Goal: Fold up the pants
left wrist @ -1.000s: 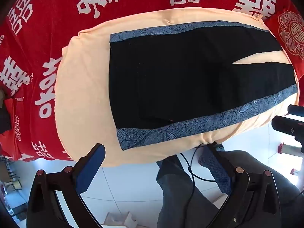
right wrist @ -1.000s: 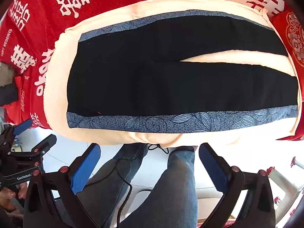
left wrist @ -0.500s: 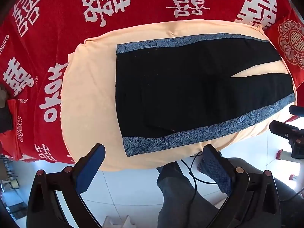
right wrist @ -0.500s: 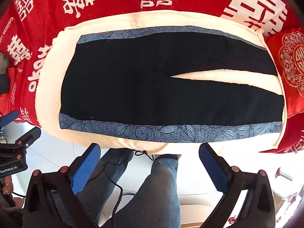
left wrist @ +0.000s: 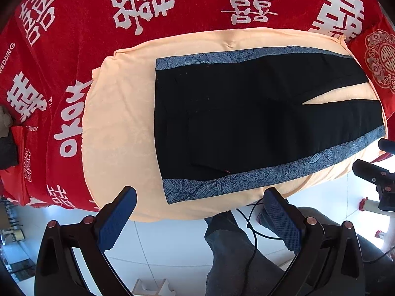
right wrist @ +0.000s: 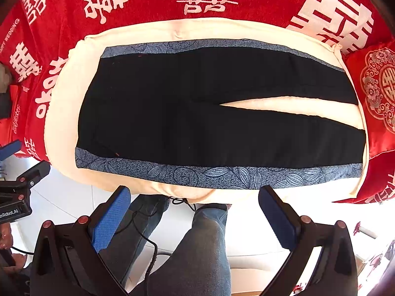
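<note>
Black pants (left wrist: 246, 113) with blue floral side stripes lie flat on a peach cloth (left wrist: 118, 123), waist to the left, legs to the right with a narrow gap between them. They also show in the right wrist view (right wrist: 197, 108). My left gripper (left wrist: 200, 197) is open and empty, above the near edge by the waist corner. My right gripper (right wrist: 195, 194) is open and empty, above the near edge by the near stripe (right wrist: 222, 172).
The peach cloth (right wrist: 64, 113) lies on a red cover with white characters (left wrist: 148, 5). A red cushion (right wrist: 375, 88) sits at the right end. The person's jeans-clad legs (right wrist: 202, 246) and a black cable stand on the white tiled floor (left wrist: 160, 241) below.
Both grippers have drawn back and up from the pants, so the pants look smaller and farther away. Both stay open.
</note>
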### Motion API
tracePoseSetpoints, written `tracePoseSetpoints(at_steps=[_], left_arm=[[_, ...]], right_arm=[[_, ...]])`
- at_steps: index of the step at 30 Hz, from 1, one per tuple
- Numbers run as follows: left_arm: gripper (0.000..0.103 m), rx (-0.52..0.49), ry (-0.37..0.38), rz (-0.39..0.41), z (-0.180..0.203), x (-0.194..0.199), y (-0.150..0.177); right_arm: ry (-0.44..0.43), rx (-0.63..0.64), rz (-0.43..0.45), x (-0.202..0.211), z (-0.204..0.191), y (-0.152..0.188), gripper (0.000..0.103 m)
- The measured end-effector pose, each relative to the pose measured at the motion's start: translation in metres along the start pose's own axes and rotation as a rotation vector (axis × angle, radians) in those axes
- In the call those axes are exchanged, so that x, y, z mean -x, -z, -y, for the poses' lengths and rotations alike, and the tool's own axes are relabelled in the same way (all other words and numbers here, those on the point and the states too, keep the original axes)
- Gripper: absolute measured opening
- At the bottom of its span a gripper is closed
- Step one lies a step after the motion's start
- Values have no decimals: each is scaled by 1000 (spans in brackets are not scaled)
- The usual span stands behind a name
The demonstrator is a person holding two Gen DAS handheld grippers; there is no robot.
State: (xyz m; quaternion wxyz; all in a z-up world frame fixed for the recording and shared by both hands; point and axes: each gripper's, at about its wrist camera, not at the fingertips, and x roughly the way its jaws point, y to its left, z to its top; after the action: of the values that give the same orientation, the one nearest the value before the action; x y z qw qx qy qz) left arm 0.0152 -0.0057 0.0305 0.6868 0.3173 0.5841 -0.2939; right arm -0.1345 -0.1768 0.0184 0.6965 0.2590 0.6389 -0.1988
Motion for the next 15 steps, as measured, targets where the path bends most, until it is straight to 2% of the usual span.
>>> tracePoseSetpoints(at_steps=[15], left_arm=[[103,6,-20,6,-2,3,0]], right_arm=[[10,3,14,4,2,-1,103]])
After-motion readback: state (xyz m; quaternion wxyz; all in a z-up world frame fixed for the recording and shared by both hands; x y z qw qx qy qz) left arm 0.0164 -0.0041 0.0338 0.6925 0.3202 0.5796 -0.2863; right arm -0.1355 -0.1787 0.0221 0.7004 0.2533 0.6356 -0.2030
